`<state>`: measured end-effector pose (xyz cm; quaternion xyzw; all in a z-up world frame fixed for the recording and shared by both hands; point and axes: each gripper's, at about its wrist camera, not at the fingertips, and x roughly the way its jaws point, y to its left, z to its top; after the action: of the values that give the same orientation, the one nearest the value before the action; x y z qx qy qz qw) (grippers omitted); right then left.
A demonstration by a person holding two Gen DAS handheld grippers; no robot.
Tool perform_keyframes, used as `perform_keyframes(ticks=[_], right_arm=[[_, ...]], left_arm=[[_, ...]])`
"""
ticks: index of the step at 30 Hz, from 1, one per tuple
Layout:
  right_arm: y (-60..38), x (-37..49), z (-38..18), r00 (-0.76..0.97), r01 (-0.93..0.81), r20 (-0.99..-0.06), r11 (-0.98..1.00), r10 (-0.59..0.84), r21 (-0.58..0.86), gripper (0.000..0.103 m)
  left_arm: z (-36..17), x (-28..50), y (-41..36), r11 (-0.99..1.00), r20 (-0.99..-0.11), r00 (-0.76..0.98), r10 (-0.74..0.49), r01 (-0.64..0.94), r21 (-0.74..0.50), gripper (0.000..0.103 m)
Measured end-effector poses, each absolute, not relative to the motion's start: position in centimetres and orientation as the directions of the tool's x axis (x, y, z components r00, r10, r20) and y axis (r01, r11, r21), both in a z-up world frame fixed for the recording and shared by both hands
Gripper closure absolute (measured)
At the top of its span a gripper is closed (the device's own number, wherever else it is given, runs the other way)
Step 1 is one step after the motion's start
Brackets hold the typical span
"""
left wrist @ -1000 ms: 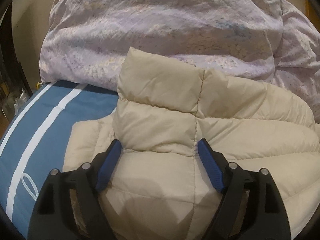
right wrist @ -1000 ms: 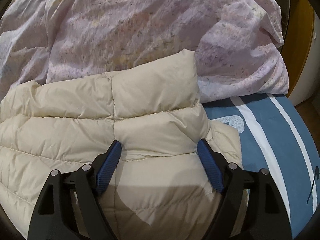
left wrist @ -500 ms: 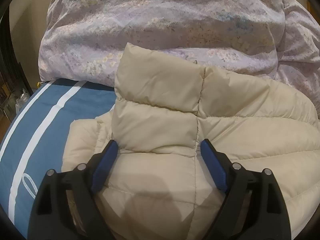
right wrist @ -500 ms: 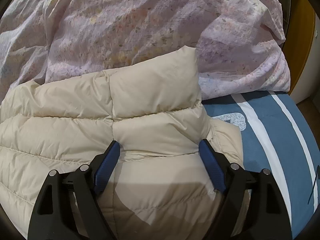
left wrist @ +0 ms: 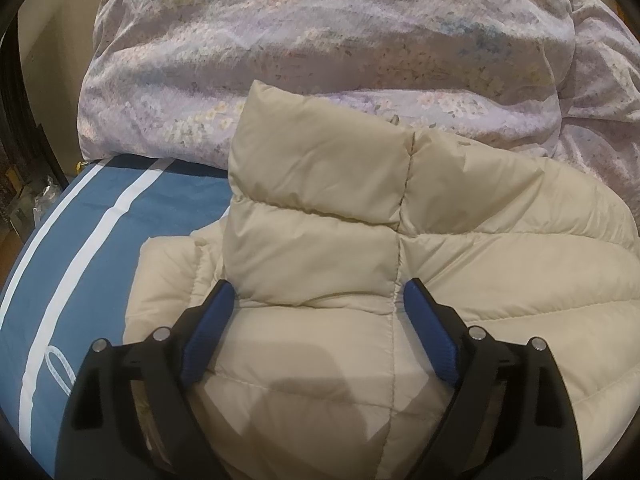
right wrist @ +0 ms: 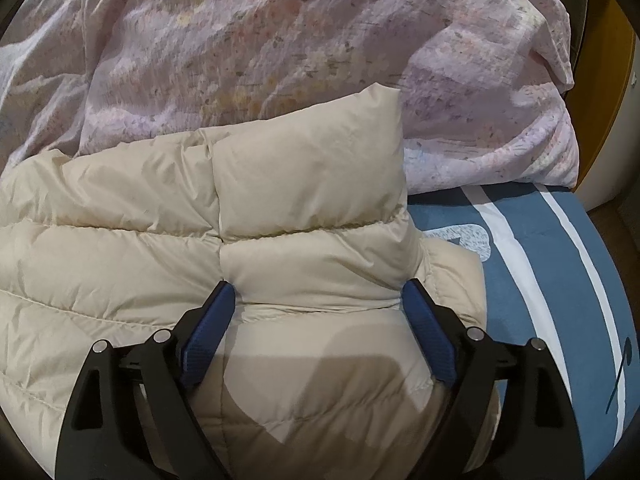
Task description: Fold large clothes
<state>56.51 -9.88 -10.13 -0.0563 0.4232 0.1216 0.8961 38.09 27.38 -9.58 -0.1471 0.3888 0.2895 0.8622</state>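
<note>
Both grippers are over the cream puffer jacket point(left wrist: 320, 208), which lies folded on a blue bed cover with white stripes point(left wrist: 80, 240), its far edge pushed up against a heap of lilac floral bedding point(left wrist: 320, 40).

On the left wrist view, the left gripper point(left wrist: 318, 300) has its jaws wide and opening. The blue pads point(left wrist: 206, 336) stand either side of a quilted panel at the jacket's left end. The jacket's fabric fills the gap between them; the left pad's tip sits right at the panel's edge, the right one just beside a seam. Neither pad is pinching the fabric.

Over to the right wrist view: the right gripper point(right wrist: 318, 300) is the mirror picture, jaws spread wide and opening, with the jacket point(right wrist: 280, 200) bulging up between the blue pads point(right wrist: 208, 332). The left pad's tip meets the vertical seam, the right pad sits at the jacket's right-hand edge, beside the blue bed cover point(right wrist: 540, 280). No squeeze here either.

The top quilted panel stands up against the floral bedding point(right wrist: 240, 40) behind it.
</note>
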Motion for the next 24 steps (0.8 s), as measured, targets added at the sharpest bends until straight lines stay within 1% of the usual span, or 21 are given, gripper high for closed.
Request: perform_keyframes(ticks=[13, 16, 18, 21, 24], right_arm=[[-9.0, 57.2, -10.9, 0.602, -0.261, -0.784, 0.965, 0.155, -0.009, 0.013], [-9.3, 57.3, -10.6, 0.589, -0.275, -0.788, 0.961, 0.176, 0.009, 0.013], [-10.2, 56.4, -9.7, 0.576, -0.284, -0.795, 0.959, 0.189, 0.022, 0.013], [-13.0, 53.5, -7.4, 0.602, -0.289, -0.761, 0.954, 0.242, 0.074, 0.013], [-16.5, 51.3, -6.6, 0.6, -0.25, -0.759, 0.961, 0.252, 0.121, 0.013]], left_arm=[[-10.2, 37.9, 27.7, 0.787, -0.759, 0.529, 0.379, -0.616, -0.036, 0.014], [-10.0, 37.5, 27.6, 0.788, -0.754, 0.533, 0.384, -0.614, -0.033, 0.014], [-9.5, 36.4, 27.0, 0.794, -0.758, 0.533, 0.376, -0.607, -0.033, 0.015], [-7.9, 32.8, 26.1, 0.811, -0.735, 0.575, 0.36, -0.582, -0.057, 0.015], [-7.3, 29.3, 26.5, 0.797, -0.732, 0.583, 0.353, -0.597, -0.091, 0.016]])
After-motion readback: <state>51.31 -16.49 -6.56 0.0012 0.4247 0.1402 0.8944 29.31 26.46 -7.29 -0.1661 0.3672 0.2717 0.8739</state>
